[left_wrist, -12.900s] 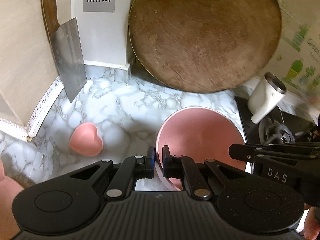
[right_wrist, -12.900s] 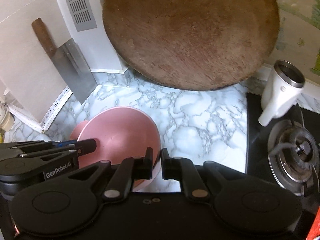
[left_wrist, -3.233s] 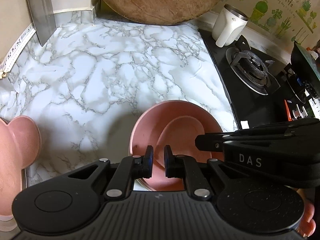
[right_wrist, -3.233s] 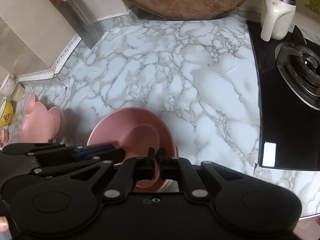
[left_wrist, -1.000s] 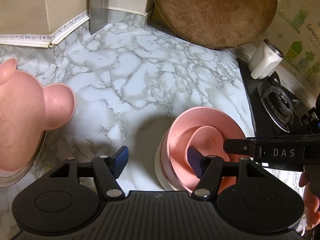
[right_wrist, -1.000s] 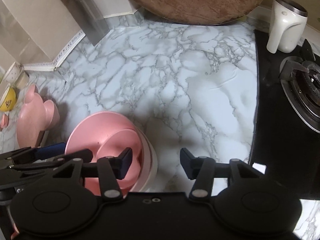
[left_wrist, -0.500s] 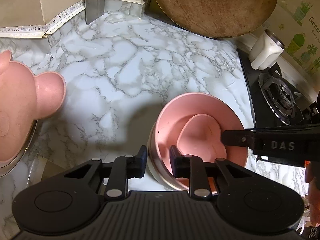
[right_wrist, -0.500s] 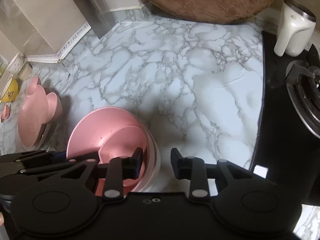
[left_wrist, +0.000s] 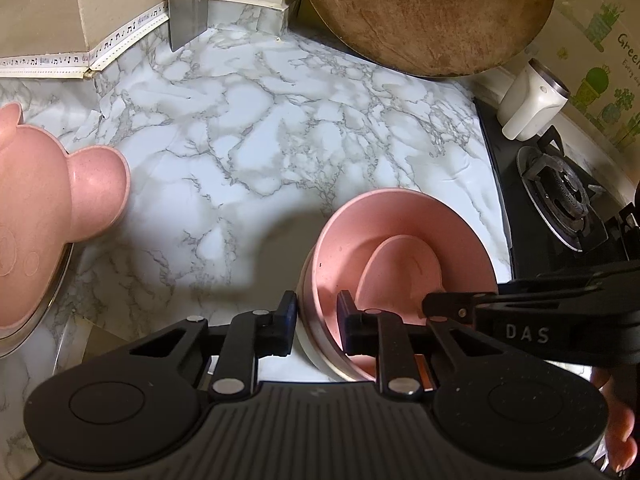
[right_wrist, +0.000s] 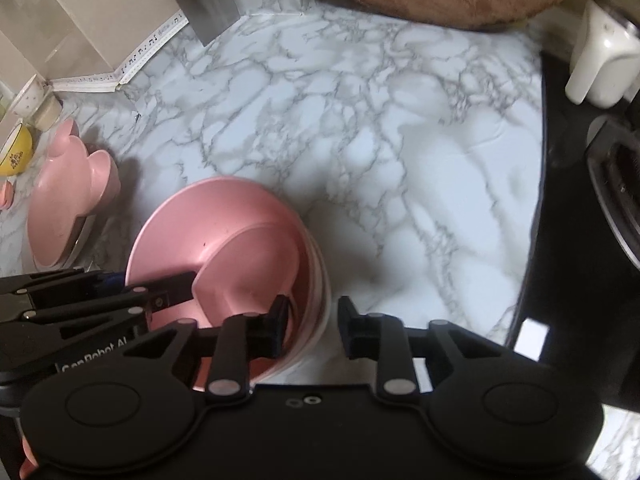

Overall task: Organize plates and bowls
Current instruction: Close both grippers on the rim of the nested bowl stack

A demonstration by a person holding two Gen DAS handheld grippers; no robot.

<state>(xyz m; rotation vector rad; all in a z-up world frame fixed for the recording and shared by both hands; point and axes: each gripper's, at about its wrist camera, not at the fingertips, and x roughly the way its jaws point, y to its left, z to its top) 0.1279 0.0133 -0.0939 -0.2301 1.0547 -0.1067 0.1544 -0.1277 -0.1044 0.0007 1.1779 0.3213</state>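
A pink bowl [left_wrist: 400, 232] tops a short stack of bowls on the marble counter [left_wrist: 248, 128], with a small pink heart-shaped dish [left_wrist: 404, 268] lying inside it. My left gripper [left_wrist: 316, 314] straddles the stack's left rim. Its jaws are closing, and the pads press the wall from inside and outside. In the right wrist view the same bowl [right_wrist: 224, 232] has my right gripper [right_wrist: 312, 318] over its right rim. Those jaws are closing too, with the rim between them and the outer pad still a little off the white outer wall.
A pink bear-shaped plate [left_wrist: 48, 208] lies on a metal dish at the left, and a yellow bowl [right_wrist: 14, 156] sits beyond it. At the back lean a round wooden board [left_wrist: 424, 12] and a cleaver [left_wrist: 188, 0]. A white mug [left_wrist: 528, 100] and gas stove [left_wrist: 560, 196] stand at the right.
Both grippers' jaws have narrowed from wide apart to close around the bowl stack's rim, left one on the left side, right one on the right. The bowls have stayed where they were.
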